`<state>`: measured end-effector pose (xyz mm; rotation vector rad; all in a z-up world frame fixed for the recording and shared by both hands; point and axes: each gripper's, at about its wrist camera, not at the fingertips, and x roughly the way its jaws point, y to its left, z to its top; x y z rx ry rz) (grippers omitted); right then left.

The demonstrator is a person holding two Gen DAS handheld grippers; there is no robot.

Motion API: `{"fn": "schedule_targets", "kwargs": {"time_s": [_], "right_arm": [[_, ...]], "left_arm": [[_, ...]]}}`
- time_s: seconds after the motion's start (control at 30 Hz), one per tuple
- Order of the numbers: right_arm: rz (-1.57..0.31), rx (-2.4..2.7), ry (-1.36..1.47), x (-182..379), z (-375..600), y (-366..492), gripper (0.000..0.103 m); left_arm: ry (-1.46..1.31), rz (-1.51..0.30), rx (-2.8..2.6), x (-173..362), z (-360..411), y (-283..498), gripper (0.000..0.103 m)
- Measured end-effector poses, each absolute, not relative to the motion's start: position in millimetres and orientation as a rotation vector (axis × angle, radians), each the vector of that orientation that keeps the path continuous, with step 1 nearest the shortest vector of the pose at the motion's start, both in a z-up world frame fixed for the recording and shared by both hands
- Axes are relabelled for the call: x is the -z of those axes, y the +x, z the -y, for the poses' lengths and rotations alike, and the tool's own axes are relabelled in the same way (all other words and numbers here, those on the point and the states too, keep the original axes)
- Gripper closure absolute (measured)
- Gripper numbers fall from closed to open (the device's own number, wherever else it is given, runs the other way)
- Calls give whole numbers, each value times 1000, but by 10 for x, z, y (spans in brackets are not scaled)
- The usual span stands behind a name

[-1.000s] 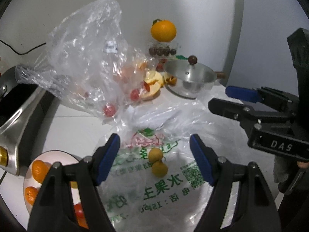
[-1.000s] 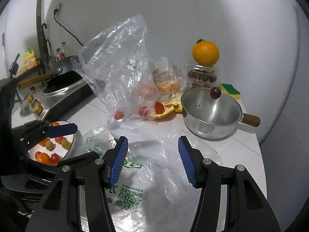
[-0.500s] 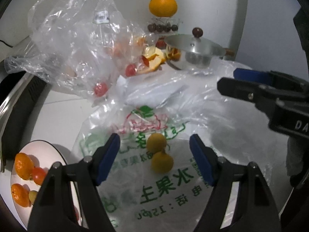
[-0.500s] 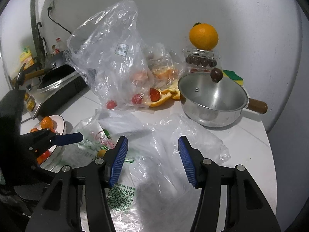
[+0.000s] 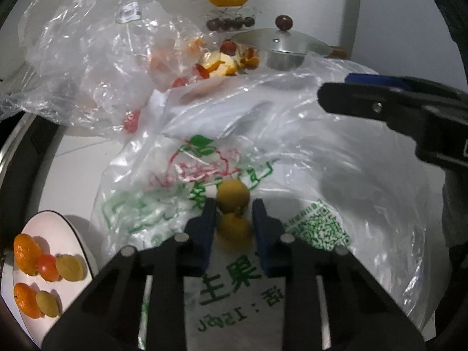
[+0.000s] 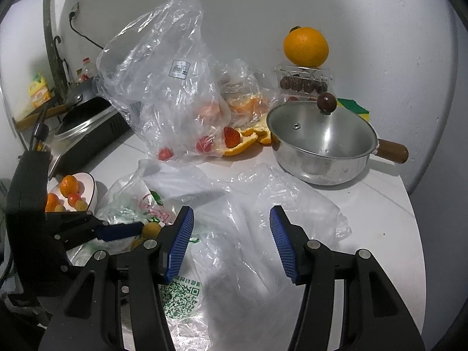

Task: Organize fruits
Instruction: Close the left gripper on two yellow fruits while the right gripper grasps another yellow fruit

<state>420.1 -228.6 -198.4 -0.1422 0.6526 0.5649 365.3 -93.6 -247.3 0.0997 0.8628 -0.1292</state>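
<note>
A white counter [image 6: 380,204] holds two plastic bags, a pot and a plate of fruit. The left gripper [image 5: 234,222] has its blue fingers [image 5: 206,228] drawn narrow around the nearer of two small yellow fruits [image 5: 233,196], which lie touching each other on a flat printed bag [image 5: 234,278] near the counter's front edge; whether the pads press the nearer fruit cannot be told for certain. The right gripper [image 6: 231,242] hangs over the clear part of the same bag, its fingers [image 6: 180,242] wide apart and holding nothing. A plate [image 5: 73,231] with small oranges and other little fruits sits at the front left corner, just beside the bag. Behind it, a crumpled clear bag [image 6: 163,87] with red fruit inside stands toward the back left, next to a stove [image 6: 87,125] at the left edge. Orange peel [image 6: 242,143] lies between that bag and a steel pot [image 6: 321,146] with a lid near the back right. An orange [image 6: 305,46] rests on a clear box [image 6: 304,82] against the wall. Bare counter shows to the right of the bag and in front of the pot, up to the right edge.
</note>
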Motion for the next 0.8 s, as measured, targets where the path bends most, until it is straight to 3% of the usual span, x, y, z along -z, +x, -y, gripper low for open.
{"fn": "schedule_targets", "kwargs": {"time_s": [0.33, 0.7, 0.8], "right_arm": [[-642, -578, -148, 1924, 2172, 4080, 46], [-656, -578, -164, 1933, 2059, 4017, 46], [-662, -569, -162, 1949, 2089, 4036, 46]], "left_arm": [[103, -809, 149, 2269, 862, 3422, 88], [47, -839, 193, 2289, 798, 3432, 86], [62, -861, 194, 2351, 843, 3486, 80]]}}
